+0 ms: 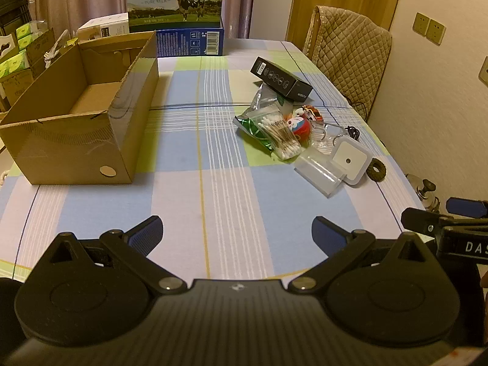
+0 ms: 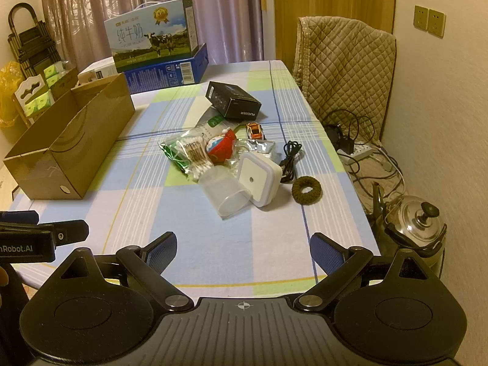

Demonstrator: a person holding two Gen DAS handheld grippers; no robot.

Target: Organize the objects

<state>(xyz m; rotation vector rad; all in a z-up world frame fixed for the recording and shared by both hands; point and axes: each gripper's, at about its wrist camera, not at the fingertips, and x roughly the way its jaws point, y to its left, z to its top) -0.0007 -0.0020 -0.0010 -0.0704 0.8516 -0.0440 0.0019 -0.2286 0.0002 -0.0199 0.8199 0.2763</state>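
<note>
Sitting on the worktop (image 2: 274, 228) are one cardboard box (image 2: 70, 143), one black box (image 2: 233, 100), one toy car (image 2: 255, 131), one hair tie (image 2: 306, 189) and two milk cartons (image 2: 152, 35).

Matt cardboard box (image 1: 76, 140) on checked cloth (image 1: 213, 189) (woven), glossy steel kettle (image 2: 418, 216), clear plastic cup (image 2: 224, 193).

An open brown cardboard box (image 2: 70, 140) sits at 9 o'clock. The pile lies at 2 o'clock: a black box (image 2: 233, 99) on top, a bag of cotton swabs (image 2: 195, 155), a red ball (image 2: 221, 148), a toy car (image 2: 255, 130), a white square light (image 2: 259, 180), a clear cup (image 2: 224, 193) on its side, a black cable (image 2: 289, 158), and a brown hair tie (image 2: 306, 189).
</note>
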